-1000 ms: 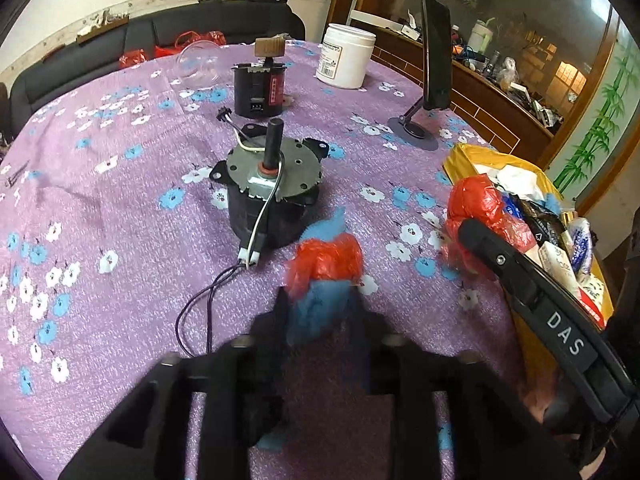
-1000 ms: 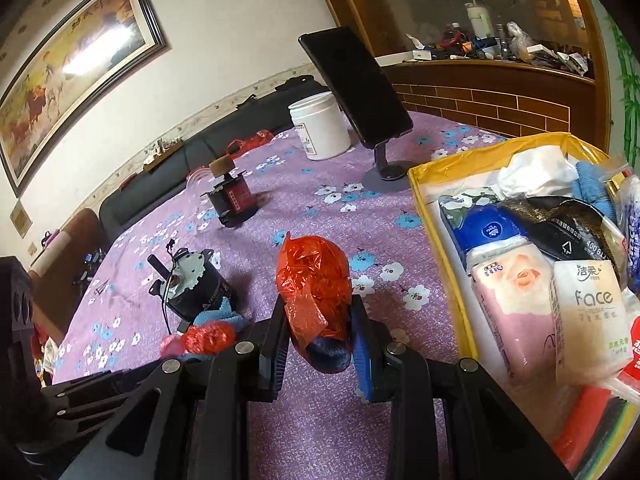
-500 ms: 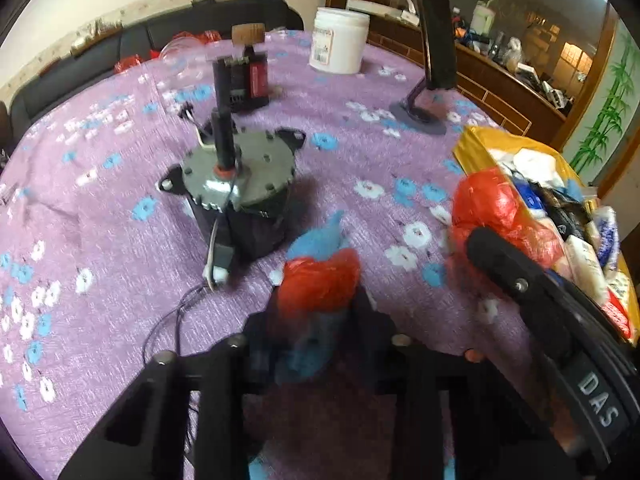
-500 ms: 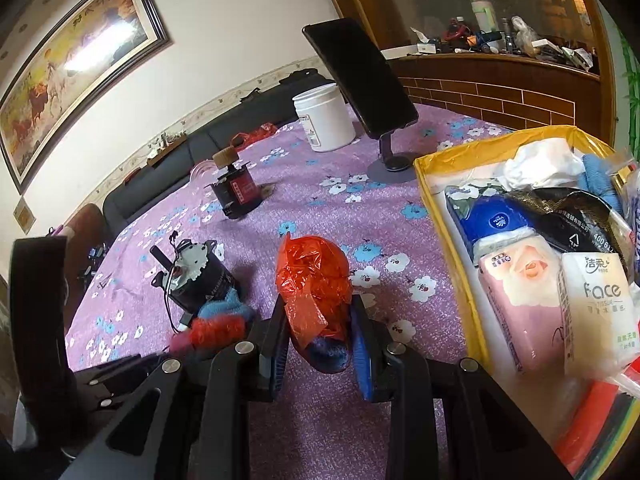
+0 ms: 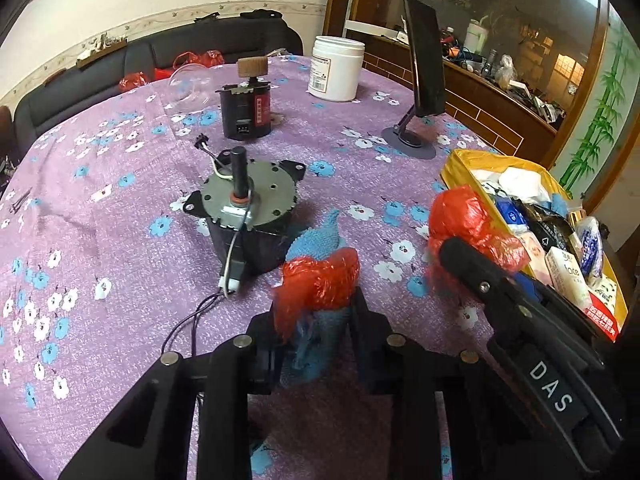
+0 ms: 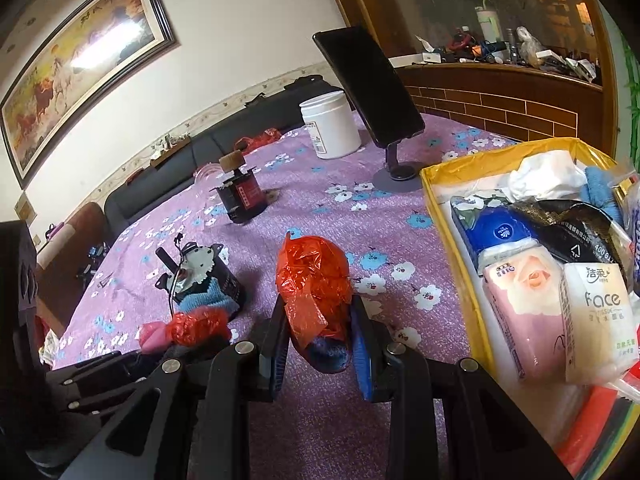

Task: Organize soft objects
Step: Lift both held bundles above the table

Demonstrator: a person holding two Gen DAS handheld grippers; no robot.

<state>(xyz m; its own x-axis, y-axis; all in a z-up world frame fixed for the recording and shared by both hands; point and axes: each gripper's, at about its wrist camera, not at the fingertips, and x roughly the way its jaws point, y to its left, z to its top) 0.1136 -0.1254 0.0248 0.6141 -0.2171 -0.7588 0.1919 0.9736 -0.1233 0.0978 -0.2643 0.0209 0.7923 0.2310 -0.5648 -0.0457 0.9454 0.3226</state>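
- Your left hand-held gripper is clamped on a blue knitted cloth wrapped in red plastic. Its jaws have just been closing, and the bundle sits between them, at 6 o'clock in the left wrist view. Whether it is lifted clear of the purple flowered counter I cannot tell.
- Your right hand-held gripper grips a second red plastic bundle with something dark blue at its base, at 6 o'clock in its own view.
- Just past the left bundle, at 11 o'clock, stands a grey-topped motor. It is a hard thing, and I judge it no part of the sorting.
- At 3 o'clock the yellow box already holds tissue packs, a black pouch and white cloth, so much of the work looks done.
- Left to do, as I judge it: both held bundles still need to go into that box.
- Farther off, the small black motor, white jar and phone stand remain on the counter.
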